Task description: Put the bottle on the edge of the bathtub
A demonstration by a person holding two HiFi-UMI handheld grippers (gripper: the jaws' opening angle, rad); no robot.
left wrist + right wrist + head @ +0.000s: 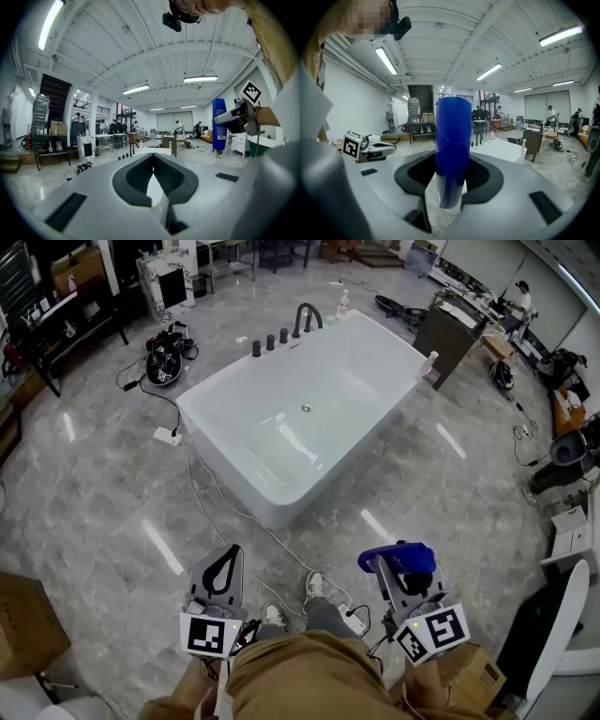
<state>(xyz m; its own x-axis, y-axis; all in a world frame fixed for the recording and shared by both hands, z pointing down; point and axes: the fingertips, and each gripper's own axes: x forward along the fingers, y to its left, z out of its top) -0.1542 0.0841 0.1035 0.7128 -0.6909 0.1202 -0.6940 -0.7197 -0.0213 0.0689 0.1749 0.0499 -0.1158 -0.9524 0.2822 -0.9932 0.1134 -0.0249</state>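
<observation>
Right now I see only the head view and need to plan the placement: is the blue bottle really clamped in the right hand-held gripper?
Observer: Yes. In the right gripper view, the right hand-held gripper is closed on the blue bottle, which stands upright between its jaws.
Operator: And the left one, is it carrying anything?
Observer: No. In the left gripper view, the left hand-held gripper has its jaws together at the tips with nothing between them.

Looked like a big open workshop or test hall, not a home: held a freestanding bathtub [319, 427] alone on grey tiled floor [94, 493], among loose cables [191, 476], cardboard boxes [26, 624], work desks [455, 329] and strip lights [200, 79] under white beams [154, 51].
</observation>
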